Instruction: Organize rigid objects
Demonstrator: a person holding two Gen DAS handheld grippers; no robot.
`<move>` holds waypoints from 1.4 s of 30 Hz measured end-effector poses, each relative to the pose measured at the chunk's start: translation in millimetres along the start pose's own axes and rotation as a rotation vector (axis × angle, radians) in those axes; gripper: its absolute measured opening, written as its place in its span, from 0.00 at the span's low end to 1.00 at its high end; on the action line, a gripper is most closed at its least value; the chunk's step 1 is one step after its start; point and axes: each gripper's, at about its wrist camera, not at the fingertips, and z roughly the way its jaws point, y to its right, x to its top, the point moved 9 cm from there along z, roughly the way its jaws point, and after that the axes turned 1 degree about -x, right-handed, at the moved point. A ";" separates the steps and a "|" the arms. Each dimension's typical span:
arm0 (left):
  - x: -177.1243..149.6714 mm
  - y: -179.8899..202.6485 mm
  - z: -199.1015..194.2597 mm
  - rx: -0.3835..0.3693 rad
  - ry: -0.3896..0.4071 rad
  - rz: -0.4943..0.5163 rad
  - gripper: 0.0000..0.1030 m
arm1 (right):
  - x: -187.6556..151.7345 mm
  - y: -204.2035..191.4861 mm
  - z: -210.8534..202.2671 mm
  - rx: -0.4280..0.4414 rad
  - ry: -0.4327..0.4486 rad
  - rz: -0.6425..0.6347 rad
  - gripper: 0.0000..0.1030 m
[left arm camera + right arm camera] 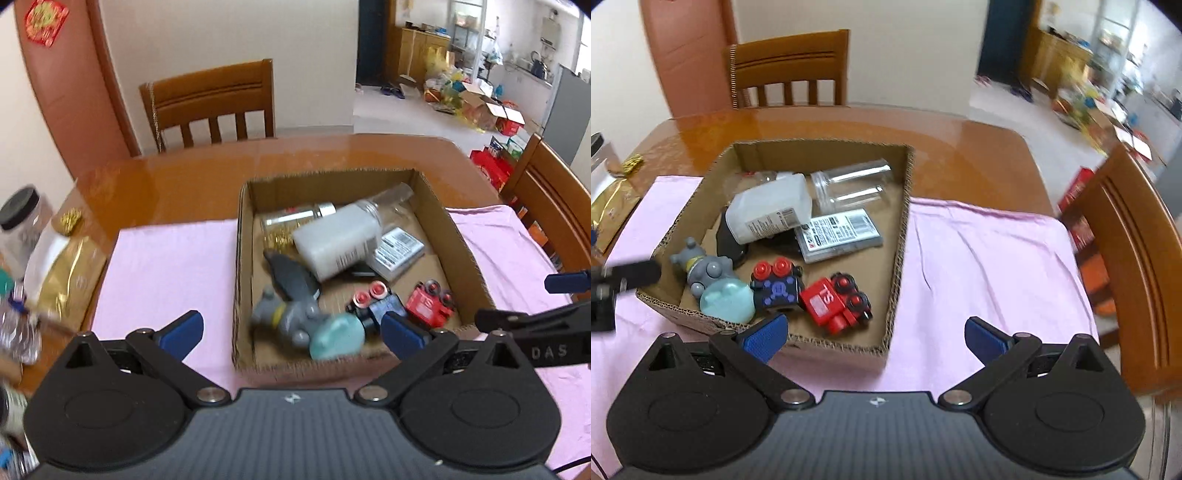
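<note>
Cardboard box [460, 236] on pink cloth [166, 266], holding grey figurine [291, 310], white bottle [338, 240], clear jar [853, 184] and red toy car [836, 301]. Left gripper [291, 332] and right gripper [875, 334] both spread wide, empty. Only the left view shows the black-lidded jar [20, 225]; only the right shows the dark toy's blue markings [777, 286].

A pink cloth [979, 258] lies spread over the glossy wooden table [849, 125]. A wooden chair [210, 107] stands at the far edge, a second chair [1126, 236] off to the right. Beyond them, cardboard boxes [487, 110] clutter the next room's floor (contents too blurred to name), and a red decoration [46, 22] hangs on the door.
</note>
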 end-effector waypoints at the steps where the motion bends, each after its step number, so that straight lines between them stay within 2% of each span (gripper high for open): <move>1: -2.2 -0.6 -3.8 -0.003 -0.005 -0.013 0.99 | -1.6 0.2 -3.8 -0.009 -0.007 0.010 1.00; 7: -1.3 6.6 -21.3 -0.020 -0.003 -0.025 0.99 | -4.8 -5.7 -26.9 -0.039 -0.009 0.017 1.00; 14: -1.9 9.8 -30.2 0.008 -0.005 -0.011 0.99 | -5.0 -8.2 -44.3 -0.051 0.007 0.035 1.00; 42: -5.8 9.3 -38.1 0.017 -0.020 -0.015 0.99 | -5.6 -8.6 -55.3 -0.053 0.024 0.060 1.00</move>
